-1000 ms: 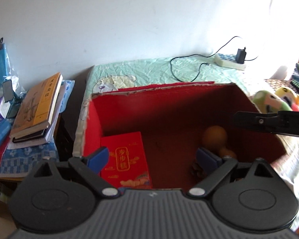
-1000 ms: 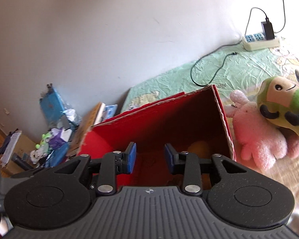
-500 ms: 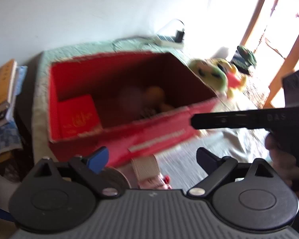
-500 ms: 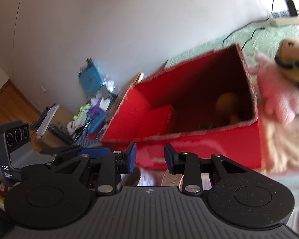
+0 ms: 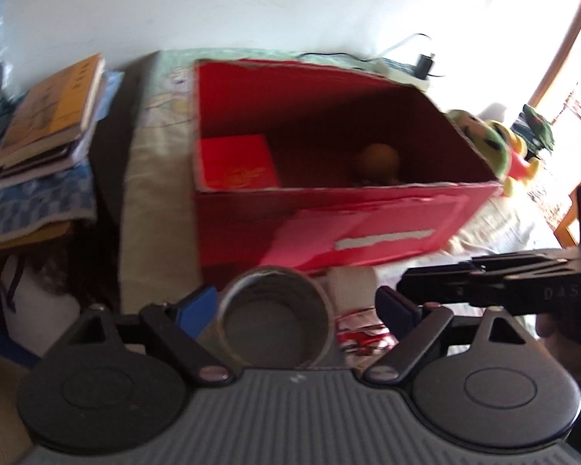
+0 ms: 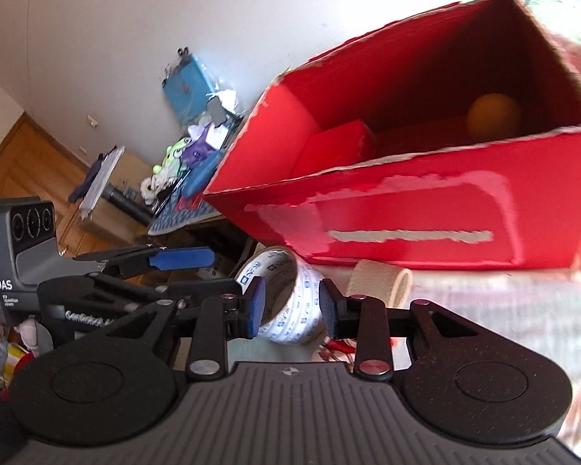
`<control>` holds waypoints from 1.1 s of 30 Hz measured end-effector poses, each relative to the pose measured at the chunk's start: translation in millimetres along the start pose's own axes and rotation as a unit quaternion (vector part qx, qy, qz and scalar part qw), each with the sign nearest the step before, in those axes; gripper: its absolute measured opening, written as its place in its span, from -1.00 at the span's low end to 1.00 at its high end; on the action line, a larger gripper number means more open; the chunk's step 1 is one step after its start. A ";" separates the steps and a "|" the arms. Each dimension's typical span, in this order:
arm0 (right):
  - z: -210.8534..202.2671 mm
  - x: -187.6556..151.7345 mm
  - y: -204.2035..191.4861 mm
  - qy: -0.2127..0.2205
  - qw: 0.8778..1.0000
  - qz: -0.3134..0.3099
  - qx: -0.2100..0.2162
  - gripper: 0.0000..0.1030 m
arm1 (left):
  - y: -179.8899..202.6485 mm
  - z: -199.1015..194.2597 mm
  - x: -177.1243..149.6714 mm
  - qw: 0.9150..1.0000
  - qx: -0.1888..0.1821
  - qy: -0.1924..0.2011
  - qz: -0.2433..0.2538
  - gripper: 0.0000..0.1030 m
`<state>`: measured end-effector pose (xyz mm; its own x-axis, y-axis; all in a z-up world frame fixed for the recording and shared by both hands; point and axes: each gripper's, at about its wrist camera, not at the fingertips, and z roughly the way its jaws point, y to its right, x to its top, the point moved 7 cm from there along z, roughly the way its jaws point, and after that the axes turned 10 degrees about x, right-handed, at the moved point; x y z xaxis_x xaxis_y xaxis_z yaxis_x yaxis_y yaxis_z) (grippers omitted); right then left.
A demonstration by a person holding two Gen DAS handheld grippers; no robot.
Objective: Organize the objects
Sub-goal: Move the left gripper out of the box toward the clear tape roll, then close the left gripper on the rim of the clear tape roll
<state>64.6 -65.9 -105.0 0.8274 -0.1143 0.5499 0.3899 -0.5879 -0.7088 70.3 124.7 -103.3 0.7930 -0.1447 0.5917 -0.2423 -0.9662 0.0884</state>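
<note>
A roll of white printed tape [image 5: 277, 317] stands on its edge in front of the red cardboard box [image 5: 368, 232]. My left gripper [image 5: 296, 308] straddles the roll; its jaws are closing, with the left pad near the rim and the right pad clear of it. My right gripper [image 6: 290, 308] is part open, with the near wall of the tape roll [image 6: 286, 298] between its tips, which do not press on it. A beige roll [image 6: 381, 281] lies beside the tape. Inside the box [image 6: 406, 209] are a flat red packet [image 5: 236, 162] and a brown gourd [image 5: 379, 159].
A stack of books [image 5: 50, 108] lies left of the box on a blue cloth. Plush toys [image 5: 484, 143] sit to its right, and a power strip [image 5: 406, 73] lies behind it. Cluttered items [image 6: 197, 143] stand by the wall. A red-and-white thing [image 5: 360, 333] lies under the grippers.
Both grippers drew back from above the box and sank in front of it. The tape roll now sits between their fingers. The left jaws have narrowed; the right jaws keep their gap.
</note>
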 end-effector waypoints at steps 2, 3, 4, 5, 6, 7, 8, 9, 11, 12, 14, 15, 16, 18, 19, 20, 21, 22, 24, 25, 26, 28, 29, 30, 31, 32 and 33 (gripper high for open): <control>8.2 2.2 -1.0 -0.005 1.000 -0.001 -0.001 -0.33 | -9.3 6.3 -4.7 1.000 0.012 -0.012 -0.018 0.48; 12.6 3.0 -2.0 -0.008 1.000 -0.001 -0.001 -0.33 | -12.9 10.3 -7.9 0.999 0.022 -0.020 -0.023 0.36; 16.7 3.8 -3.2 -0.011 1.000 -0.001 0.000 -0.34 | -15.4 14.9 -11.2 0.999 0.031 -0.028 -0.026 0.32; 21.6 4.1 -4.5 -0.018 1.000 -0.004 -0.002 -0.34 | -17.2 19.1 -14.6 0.998 0.039 -0.034 -0.029 0.22; 26.5 3.8 -4.9 -0.025 1.000 -0.009 -0.009 -0.34 | -18.6 23.3 -17.6 0.998 0.046 -0.041 -0.031 0.14; 31.6 3.5 -5.6 -0.031 0.999 -0.016 -0.016 -0.35 | -19.6 27.5 -20.0 0.997 0.053 -0.048 -0.034 0.11; 36.9 3.0 -7.0 -0.038 0.999 -0.023 -0.023 -0.35 | -20.5 29.9 -22.5 0.996 0.059 -0.054 -0.036 0.07; 41.5 2.3 -7.5 -0.045 0.998 -0.028 -0.032 -0.36 | -22.1 32.1 -24.1 0.996 0.063 -0.058 -0.040 0.00; 50.4 0.6 -7.8 -0.055 0.997 -0.030 -0.043 -0.42 | -23.4 36.9 -26.1 0.994 0.069 -0.064 -0.046 -0.08; 53.9 -0.6 -6.7 -0.059 0.997 -0.027 -0.049 -0.47 | -24.2 38.4 -26.7 0.994 0.071 -0.066 -0.048 -0.17; 59.1 -2.4 -4.0 -0.063 0.996 -0.018 -0.057 -0.51 | -24.2 39.7 -27.6 0.994 0.068 -0.067 -0.051 -0.39; 60.9 -3.4 -2.4 -0.065 0.996 -0.013 -0.060 -0.59 | -23.6 40.4 -28.3 0.994 0.066 -0.068 -0.050 -0.49; 61.7 -4.6 -1.1 -0.065 0.996 -0.009 -0.063 -0.65 | -23.2 40.1 -28.7 0.994 0.071 -0.067 -0.048 -0.49; 60.8 -6.5 1.2 -0.064 0.996 -0.006 -0.069 -0.73 | -22.1 39.8 -29.8 0.994 0.074 -0.064 -0.043 -0.56; 59.7 -7.0 2.1 -0.063 0.996 -0.003 -0.069 -0.74 | -21.9 40.0 -29.9 0.994 0.076 -0.063 -0.041 -0.57; 58.3 -7.5 2.7 -0.062 0.996 0.001 -0.068 -0.75 | -21.4 39.4 -30.0 0.994 0.076 -0.062 -0.039 -0.58; 57.5 -8.0 3.0 -0.061 0.996 0.003 -0.068 -0.75 | -20.9 38.8 -29.6 0.995 0.076 -0.061 -0.038 -0.58; 56.6 -8.2 3.1 -0.061 0.996 0.004 -0.068 -0.76 | -20.6 38.4 -29.2 0.995 0.075 -0.061 -0.037 -0.58; 54.9 -8.2 1.5 -0.063 0.996 -0.001 -0.070 -0.76 | -19.5 36.4 -28.6 0.995 0.073 -0.058 -0.034 -0.58; 53.6 -8.7 0.1 -0.064 0.995 -0.005 -0.071 -0.77 | -18.4 34.2 -28.5 0.995 0.072 -0.057 -0.031 -0.58; 52.9 -8.9 -1.3 -0.065 0.995 -0.007 -0.072 -0.78 | -17.3 31.7 -28.1 0.996 0.069 -0.055 -0.029 -0.58; 47.5 -8.6 -4.0 -0.064 0.995 -0.011 -0.069 -0.80 | -14.9 24.9 -26.8 0.997 0.061 -0.049 -0.026 -0.58; 43.1 -7.9 -5.9 -0.061 0.996 -0.011 -0.066 -0.80 | -13.4 19.7 -25.3 0.997 0.055 -0.042 -0.026 -0.58; 38.7 -6.3 -7.7 -0.055 0.996 -0.012 -0.063 -0.80 | -11.3 13.1 -23.3 0.998 0.049 -0.033 -0.025 -0.59; 33.0 -4.4 -10.6 -0.047 0.997 -0.013 -0.058 -0.80 | -9.1 6.0 -21.0 0.999 0.044 -0.022 -0.022 -0.59; 26.2 -2.2 -14.0 -0.039 0.998 -0.014 -0.052 -0.80 | -6.8 -1.6 -18.3 0.999 0.038 -0.010 -0.019 -0.58; 19.4 -0.1 -17.7 -0.029 0.998 -0.017 -0.047 -0.80 | -4.1 -9.1 -15.6 0.999 0.033 0.002 -0.015 -0.58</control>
<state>65.5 -39.9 -101.0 0.8374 -0.0480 0.5445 0.3812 -0.6628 -0.6445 53.9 132.8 -105.7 0.7972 -0.1145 0.5928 -0.1804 -0.9822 0.0528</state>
